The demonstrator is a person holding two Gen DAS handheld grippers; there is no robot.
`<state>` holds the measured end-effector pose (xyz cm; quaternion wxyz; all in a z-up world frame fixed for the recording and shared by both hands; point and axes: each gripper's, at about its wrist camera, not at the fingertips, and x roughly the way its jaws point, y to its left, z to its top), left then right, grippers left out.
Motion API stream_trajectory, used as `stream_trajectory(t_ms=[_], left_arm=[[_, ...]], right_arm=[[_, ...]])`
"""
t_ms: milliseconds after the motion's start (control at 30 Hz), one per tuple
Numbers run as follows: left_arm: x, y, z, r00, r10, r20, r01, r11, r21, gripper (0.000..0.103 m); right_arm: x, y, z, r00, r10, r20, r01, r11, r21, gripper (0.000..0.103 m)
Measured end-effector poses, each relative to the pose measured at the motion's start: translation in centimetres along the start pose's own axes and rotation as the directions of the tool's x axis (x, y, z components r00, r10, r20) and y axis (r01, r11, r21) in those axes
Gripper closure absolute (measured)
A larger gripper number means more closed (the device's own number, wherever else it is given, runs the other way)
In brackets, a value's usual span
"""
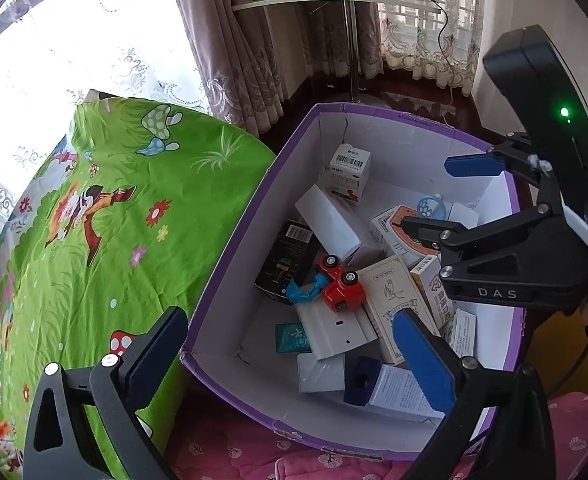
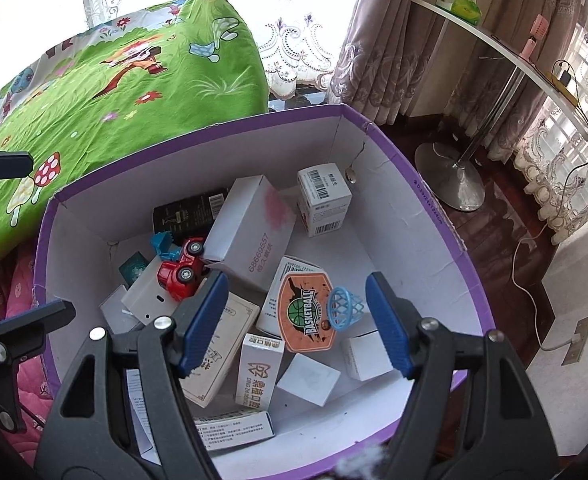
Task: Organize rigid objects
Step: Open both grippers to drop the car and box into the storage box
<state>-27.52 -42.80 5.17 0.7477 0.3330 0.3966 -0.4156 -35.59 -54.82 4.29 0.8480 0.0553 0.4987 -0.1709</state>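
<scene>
glossy green quilt (image 1: pixel 125 216) beside purple cardboard box (image 2: pixel 434 184) holding small cartons.

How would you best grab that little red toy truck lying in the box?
Come straight down from above and pinch the red toy truck across its red cab, between the wheels. It lies tipped on its side atop the boxes, wheels showing, so the cab's flat faces are exposed. Avoid the blue scoop, which looks thin and awkward.
</scene>
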Motion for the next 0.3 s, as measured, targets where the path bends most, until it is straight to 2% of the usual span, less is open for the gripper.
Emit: stream_trajectory(t_ms=[300], left_arm=[[-0.24,0.23,-0.04,1.000,-0.021,0.018,0.021,1.000,-0.016,0.000]], right_arm=[[0.27,0.23,-0.12,1.000,-0.001,-0.006,0.001,1.000,-0.006,0.029]])
